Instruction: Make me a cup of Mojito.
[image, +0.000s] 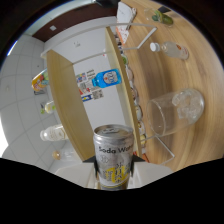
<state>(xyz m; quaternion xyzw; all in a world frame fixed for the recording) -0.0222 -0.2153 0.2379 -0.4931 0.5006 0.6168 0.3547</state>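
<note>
One soda water can (113, 156) sits clamped in the tool (114, 167), its two dark fingers pressing on the can's sides just above the black housing that fills the lower part of the view. The can is silver with a yellow patch low on its label, its top and pull tab facing the camera, and it is held up off the desk (200, 75). The whole scene appears rolled to one side, so the wooden desk runs up the far side beyond the can. On it stands a clear glass (176, 112) with ice cubes in it, well apart from the can. Farther along the desk lies a clear plastic bottle (170, 49) with a white cap, and past that a small dish with something green (164, 18). A white and wood partition with stickers (95, 85) stands behind the can.
</note>
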